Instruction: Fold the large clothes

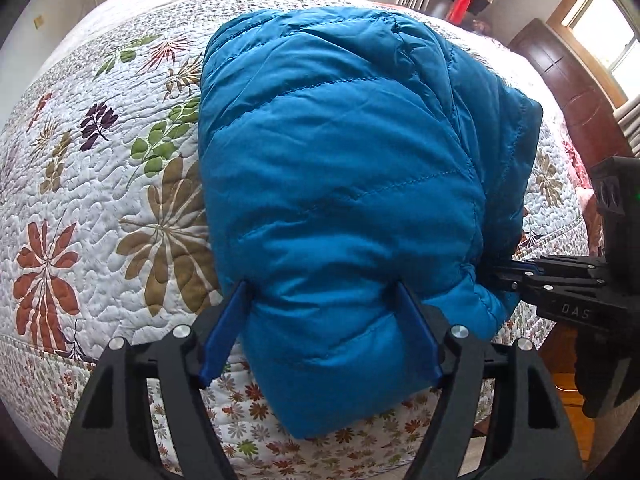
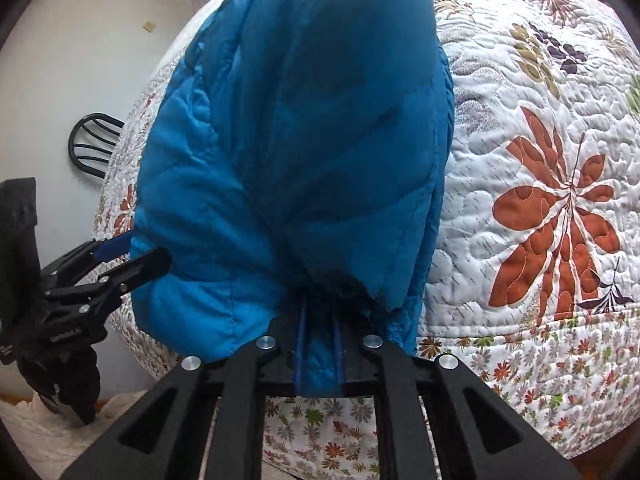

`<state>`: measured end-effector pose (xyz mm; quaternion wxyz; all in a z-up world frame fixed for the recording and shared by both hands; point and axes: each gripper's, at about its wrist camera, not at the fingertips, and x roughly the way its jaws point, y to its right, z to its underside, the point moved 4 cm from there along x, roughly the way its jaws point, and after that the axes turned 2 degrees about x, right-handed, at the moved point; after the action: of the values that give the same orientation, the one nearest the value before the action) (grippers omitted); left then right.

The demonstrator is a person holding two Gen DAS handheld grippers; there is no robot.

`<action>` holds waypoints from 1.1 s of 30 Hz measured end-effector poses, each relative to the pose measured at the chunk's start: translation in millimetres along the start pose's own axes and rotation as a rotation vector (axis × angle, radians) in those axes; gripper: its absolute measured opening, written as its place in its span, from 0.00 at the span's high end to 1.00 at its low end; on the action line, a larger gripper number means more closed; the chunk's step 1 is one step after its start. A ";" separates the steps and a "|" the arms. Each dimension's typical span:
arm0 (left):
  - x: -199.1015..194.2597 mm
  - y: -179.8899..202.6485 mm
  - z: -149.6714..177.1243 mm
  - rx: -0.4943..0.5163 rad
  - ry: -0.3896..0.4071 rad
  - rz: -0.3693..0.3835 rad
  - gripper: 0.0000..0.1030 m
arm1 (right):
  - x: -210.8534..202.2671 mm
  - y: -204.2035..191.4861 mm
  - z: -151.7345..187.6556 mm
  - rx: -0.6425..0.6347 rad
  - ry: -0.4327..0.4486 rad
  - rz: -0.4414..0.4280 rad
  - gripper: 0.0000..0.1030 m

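A blue quilted puffer jacket [image 1: 340,168] lies folded into a bundle on the flowered bedspread [image 1: 100,184], its near end hanging over the bed's front edge. My left gripper [image 1: 320,300] has its blue fingers [image 1: 224,328] spread wide around the jacket's near end, one on each side. My right gripper [image 2: 320,312] is shut on a fold of the jacket [image 2: 296,140] at its near edge. In the left wrist view the right gripper [image 1: 508,276] comes in from the right onto the jacket's side. In the right wrist view the left gripper [image 2: 132,258] straddles the jacket's left corner.
The quilted bedspread [image 2: 540,184] covers the bed on both sides of the jacket. A dark wooden headboard [image 1: 568,92] and a window [image 1: 604,28] are at the far right. A black chair [image 2: 94,144] stands by the white wall at the left.
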<state>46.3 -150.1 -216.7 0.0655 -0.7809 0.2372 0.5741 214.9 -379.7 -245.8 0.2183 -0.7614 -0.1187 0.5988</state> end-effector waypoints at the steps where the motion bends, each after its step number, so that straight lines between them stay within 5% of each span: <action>1: -1.5 0.1 -1.8 -0.005 -0.002 -0.001 0.30 | -6.5 -1.8 -1.9 -0.015 0.000 0.010 0.91; 12: -34.6 -13.9 -57.7 -0.043 0.112 -0.031 0.35 | -91.8 -41.3 -80.9 -0.175 0.185 0.010 0.83; 18: -16.9 -16.9 -94.0 -0.034 0.104 -0.029 0.35 | -52.8 -27.7 -126.5 -0.141 0.139 0.070 0.86; 22: 5.7 -19.8 -97.2 -0.042 0.052 0.012 0.34 | -24.7 7.9 -126.5 -0.056 0.077 0.073 1.00; 26: 21.0 -18.9 -92.9 -0.024 0.041 0.003 0.33 | -0.6 27.2 -120.3 0.025 0.033 0.013 1.00; 33: 47.3 -25.2 -91.6 -0.034 0.029 -0.002 0.32 | 19.9 29.3 -119.1 0.015 0.036 0.032 1.00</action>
<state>147.6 -176.3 -234.4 0.0495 -0.7904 0.2276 0.5666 332.4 -419.3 -254.5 0.2167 -0.7722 -0.0982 0.5892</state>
